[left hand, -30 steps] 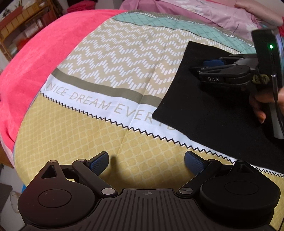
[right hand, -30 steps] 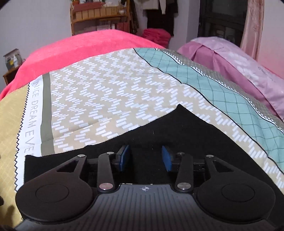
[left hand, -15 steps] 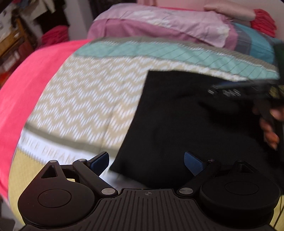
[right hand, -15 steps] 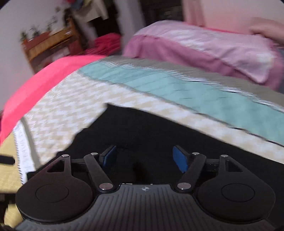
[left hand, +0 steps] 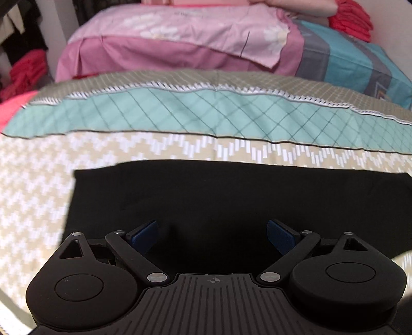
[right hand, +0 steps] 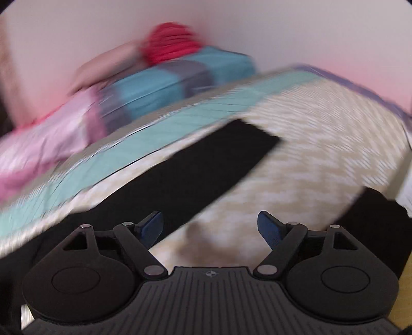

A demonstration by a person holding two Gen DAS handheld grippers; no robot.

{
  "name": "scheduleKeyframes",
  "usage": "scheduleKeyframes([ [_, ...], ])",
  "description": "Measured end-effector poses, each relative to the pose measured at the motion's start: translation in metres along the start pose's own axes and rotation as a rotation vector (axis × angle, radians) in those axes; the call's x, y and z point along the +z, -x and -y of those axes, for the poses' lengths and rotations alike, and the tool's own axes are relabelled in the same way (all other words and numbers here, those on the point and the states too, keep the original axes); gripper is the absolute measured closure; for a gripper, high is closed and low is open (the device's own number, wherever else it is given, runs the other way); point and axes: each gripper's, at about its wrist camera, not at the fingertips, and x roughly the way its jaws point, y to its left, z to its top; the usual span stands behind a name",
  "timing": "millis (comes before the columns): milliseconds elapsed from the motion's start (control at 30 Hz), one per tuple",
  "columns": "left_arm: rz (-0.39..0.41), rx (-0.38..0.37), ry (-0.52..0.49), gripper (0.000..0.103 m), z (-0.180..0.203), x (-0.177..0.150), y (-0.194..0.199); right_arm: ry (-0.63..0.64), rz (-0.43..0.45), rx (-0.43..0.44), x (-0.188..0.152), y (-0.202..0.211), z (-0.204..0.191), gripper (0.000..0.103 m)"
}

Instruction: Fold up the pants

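The black pants lie flat on the patterned bedspread, spreading across the left wrist view. My left gripper is open and empty, just above the pants' near part. In the blurred right wrist view one pant leg runs away diagonally, and another black part shows at the right. My right gripper is open and empty, over the bedspread beside that leg's edge.
Pink bedding and a teal and grey folded quilt lie at the head of the bed. Red folded cloth sits on the quilt. More red clothes are piled at the far left.
Both grippers have swung to the right, toward the head of the bed. The left has moved over the pants. The right has opened wider and left the fabric.
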Motion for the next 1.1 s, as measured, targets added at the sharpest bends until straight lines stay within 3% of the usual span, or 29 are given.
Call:
scheduleKeyframes([
  [133,-0.070,0.050,0.007,0.000,0.006,-0.001,-0.035,-0.163,-0.039,-0.052,0.020,-0.038,0.031,0.018],
  [167,-0.049,0.044,0.013,0.000,0.005,-0.004,-0.036,-0.179,-0.033,-0.048,0.023,-0.046,0.032,0.016],
  [233,-0.042,0.048,0.008,0.000,0.007,-0.005,-0.038,-0.156,-0.013,-0.043,0.029,-0.057,0.027,0.015],
  [300,-0.048,0.049,0.010,0.000,0.007,-0.005,-0.039,-0.102,-0.001,-0.026,0.035,-0.066,0.015,0.023],
  [333,-0.050,0.046,0.016,0.000,0.006,-0.004,-0.038,-0.069,0.005,-0.005,0.038,-0.069,0.009,0.054],
  [367,-0.053,0.047,0.018,0.000,0.007,-0.003,-0.039,-0.033,-0.010,0.021,0.039,-0.076,0.004,0.094],
  [467,-0.057,0.053,0.014,0.000,0.006,-0.002,-0.040,0.047,0.017,0.035,0.047,-0.069,-0.003,0.094],
  [533,-0.055,0.050,0.015,0.000,0.005,-0.002,-0.038,-0.031,0.072,0.022,0.051,-0.058,0.017,0.097],
  [600,-0.051,0.054,0.013,0.000,0.006,-0.003,-0.038,-0.085,-0.002,-0.020,0.050,-0.072,0.036,0.096],
  [633,-0.049,0.059,0.012,0.000,0.007,-0.004,-0.038,-0.086,0.007,0.002,0.049,-0.073,0.040,0.096],
  [733,-0.046,0.063,0.014,0.000,0.008,-0.005,-0.038,-0.022,0.069,-0.058,0.054,-0.061,0.028,0.088],
  [800,-0.045,0.067,0.012,0.000,0.009,-0.005,-0.038,-0.001,0.147,-0.156,0.053,-0.047,0.014,0.070],
  [833,-0.046,0.068,0.009,0.000,0.009,-0.005,-0.038,0.025,0.159,-0.143,0.050,-0.042,0.003,0.053],
  [867,-0.046,0.070,0.006,0.000,0.010,-0.004,-0.038,0.074,0.152,-0.080,0.046,-0.037,-0.009,0.047],
  [967,-0.049,0.075,-0.004,0.000,0.011,-0.002,-0.039,0.276,0.095,0.094,0.025,-0.035,-0.053,0.049],
  [1033,-0.052,0.077,-0.005,0.000,0.011,-0.001,-0.039,0.371,0.003,0.184,0.013,-0.048,-0.076,0.049],
  [1067,-0.053,0.078,-0.007,0.000,0.011,-0.001,-0.039,0.409,-0.072,0.190,0.009,-0.061,-0.084,0.049],
  [1100,-0.052,0.079,-0.009,0.000,0.012,0.000,-0.039,0.439,-0.069,0.157,0.005,-0.068,-0.086,0.050],
])
